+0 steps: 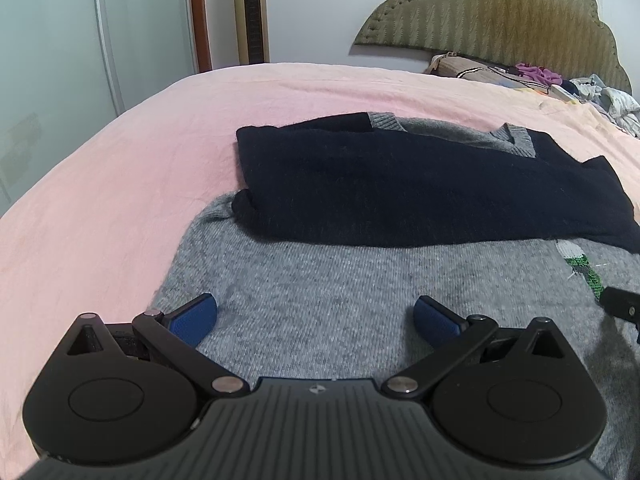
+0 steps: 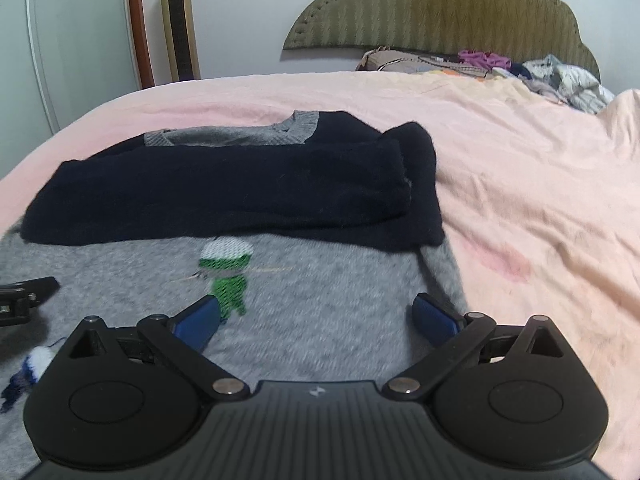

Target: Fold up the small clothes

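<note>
The sweater (image 1: 360,300), grey knit with dark navy sleeves, lies flat on the pink bed sheet (image 1: 120,160) and fills the centre and lower half of both wrist views. In the left wrist view, a tall gold tower fan (image 1: 251,12) stands at the upper left against the wall. Below it, the navy sleeves (image 1: 400,192) are folded across the chest of the sweater, with the grey collar (image 1: 440,132) showing just beyond them. The left gripper (image 1: 316,320) hangs over the grey lower body at the bottom of the frame, its blue fingers (image 1: 196,318) spread wide apart with nothing between them but the knit beneath. At the upper right, a green padded headboard (image 1: 500,12) rises behind a pile of loose clothes (image 1: 580,92).

In the right wrist view, a black tip of the left gripper pokes in at the left edge. A knitted green and white figure (image 2: 228,272) sits on the grey front, just below the folded sleeves. The right gripper (image 2: 316,318) is over the sweater's right edge, its blue fingers (image 2: 434,318) fully released and gripping nothing. Bare pink sheet fills the right side
</note>
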Action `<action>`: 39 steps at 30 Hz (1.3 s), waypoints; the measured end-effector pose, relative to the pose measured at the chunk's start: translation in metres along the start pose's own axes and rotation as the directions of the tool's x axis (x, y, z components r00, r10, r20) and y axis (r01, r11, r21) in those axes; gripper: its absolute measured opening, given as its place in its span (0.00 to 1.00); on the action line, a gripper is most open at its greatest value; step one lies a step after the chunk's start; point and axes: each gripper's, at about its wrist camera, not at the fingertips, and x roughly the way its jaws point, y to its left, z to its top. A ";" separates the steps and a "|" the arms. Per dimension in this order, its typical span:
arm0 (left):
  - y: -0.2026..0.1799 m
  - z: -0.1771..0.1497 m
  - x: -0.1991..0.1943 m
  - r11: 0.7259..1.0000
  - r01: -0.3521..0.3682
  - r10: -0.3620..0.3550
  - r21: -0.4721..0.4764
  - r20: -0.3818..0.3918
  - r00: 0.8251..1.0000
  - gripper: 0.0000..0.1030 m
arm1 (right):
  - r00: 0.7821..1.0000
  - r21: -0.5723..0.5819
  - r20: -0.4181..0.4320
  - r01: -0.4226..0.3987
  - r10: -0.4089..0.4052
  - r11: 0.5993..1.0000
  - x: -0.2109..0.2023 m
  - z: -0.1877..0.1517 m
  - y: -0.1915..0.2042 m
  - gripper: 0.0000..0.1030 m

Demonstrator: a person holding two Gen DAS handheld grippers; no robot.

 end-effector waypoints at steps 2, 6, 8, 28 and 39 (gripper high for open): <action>0.000 -0.001 0.000 1.000 0.000 0.000 -0.001 0.004 1.000 1.00 | 1.000 -0.010 0.003 0.005 -0.005 1.000 -0.002 -0.004 0.004 1.00; 0.001 -0.002 0.000 1.000 0.000 0.000 -0.004 0.010 1.000 1.00 | 1.000 -0.047 0.014 0.025 -0.024 0.999 -0.004 -0.010 0.012 1.00; 0.001 -0.003 -0.001 1.000 0.000 0.000 -0.002 0.009 1.000 1.00 | 1.000 -0.045 0.011 0.022 -0.021 0.999 -0.005 -0.011 0.012 1.00; 0.000 -0.017 -0.011 1.000 0.000 0.001 -0.012 0.028 1.000 1.00 | 0.999 -0.028 0.038 0.016 -0.015 0.999 -0.015 -0.026 0.012 1.00; 0.001 -0.018 -0.011 1.000 0.001 0.000 -0.017 0.035 0.999 1.00 | 0.999 -0.025 0.043 0.018 -0.017 1.000 -0.014 -0.026 0.013 1.00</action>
